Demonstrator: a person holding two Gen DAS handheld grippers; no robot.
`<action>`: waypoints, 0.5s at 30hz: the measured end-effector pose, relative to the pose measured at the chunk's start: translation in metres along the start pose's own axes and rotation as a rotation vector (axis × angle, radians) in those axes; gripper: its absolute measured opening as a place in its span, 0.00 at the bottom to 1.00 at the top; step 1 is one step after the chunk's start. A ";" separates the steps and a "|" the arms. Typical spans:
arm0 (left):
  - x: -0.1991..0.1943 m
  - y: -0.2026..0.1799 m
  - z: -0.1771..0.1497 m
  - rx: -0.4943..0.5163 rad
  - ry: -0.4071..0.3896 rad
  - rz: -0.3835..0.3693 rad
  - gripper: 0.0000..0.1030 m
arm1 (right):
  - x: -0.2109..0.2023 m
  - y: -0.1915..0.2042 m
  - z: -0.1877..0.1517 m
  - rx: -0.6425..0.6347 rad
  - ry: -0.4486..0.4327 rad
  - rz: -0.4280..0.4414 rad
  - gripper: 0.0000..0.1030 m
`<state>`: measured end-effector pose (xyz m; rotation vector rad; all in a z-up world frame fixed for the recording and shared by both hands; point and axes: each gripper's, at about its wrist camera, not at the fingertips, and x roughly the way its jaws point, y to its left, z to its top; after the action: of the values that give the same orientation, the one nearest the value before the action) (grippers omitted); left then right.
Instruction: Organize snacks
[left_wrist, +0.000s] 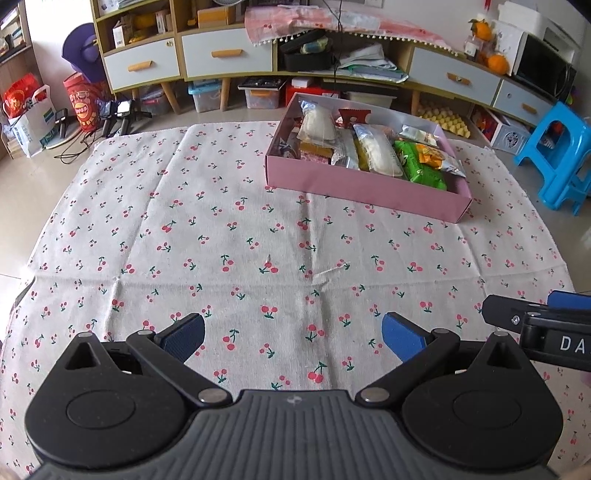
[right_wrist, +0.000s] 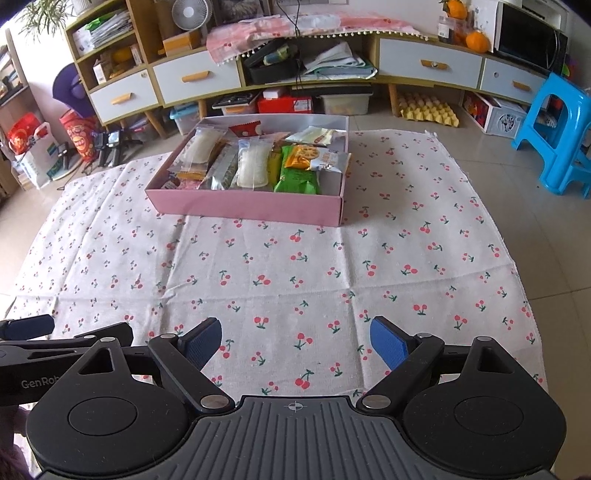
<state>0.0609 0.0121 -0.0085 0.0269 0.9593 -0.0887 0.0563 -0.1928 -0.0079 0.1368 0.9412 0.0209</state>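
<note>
Both grippers hang low over the near edge of a cloth, side by side and empty. Left gripper (left_wrist: 293, 334) has its jaws spread wide, with bare fabric between its blue ribbed pads (left_wrist: 184, 338); right gripper (right_wrist: 295, 341) stands just as wide apart, holding nothing.

Beneath them lies the cloth (right_wrist: 280, 258), the largest thing in view: a pale, woven sheet printed with small red cherries on green stems, creased in a grid of fold lines and spread flat over a tiled floor.

At the far side of the cloth, well away from both grippers, sits the box (right_wrist: 243, 206), a shallow rectangular tray of pink card with a pale lining. It is packed with snacks (right_wrist: 258, 162) in crinkly wrappers lying flat and overlapping. Among them is a bright green packet (right_wrist: 297, 181), with an orange and silver packet (right_wrist: 317, 158) resting partly on it. Beside the green one lies a clear pouch (right_wrist: 253, 166) of something pale and soft-looking, and a second similar pouch (right_wrist: 203, 147) lies further left.
</note>
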 end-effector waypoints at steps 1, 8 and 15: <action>0.000 0.000 0.000 0.000 0.001 -0.002 0.99 | 0.001 0.000 0.000 0.001 0.003 0.001 0.87; 0.001 -0.001 -0.001 -0.004 0.014 -0.011 0.99 | 0.003 -0.001 0.000 0.017 0.020 0.009 0.87; 0.001 -0.001 -0.002 -0.005 0.014 -0.011 0.99 | 0.003 0.001 -0.001 0.010 0.025 0.010 0.87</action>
<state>0.0603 0.0115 -0.0104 0.0180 0.9740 -0.0966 0.0576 -0.1916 -0.0109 0.1509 0.9659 0.0268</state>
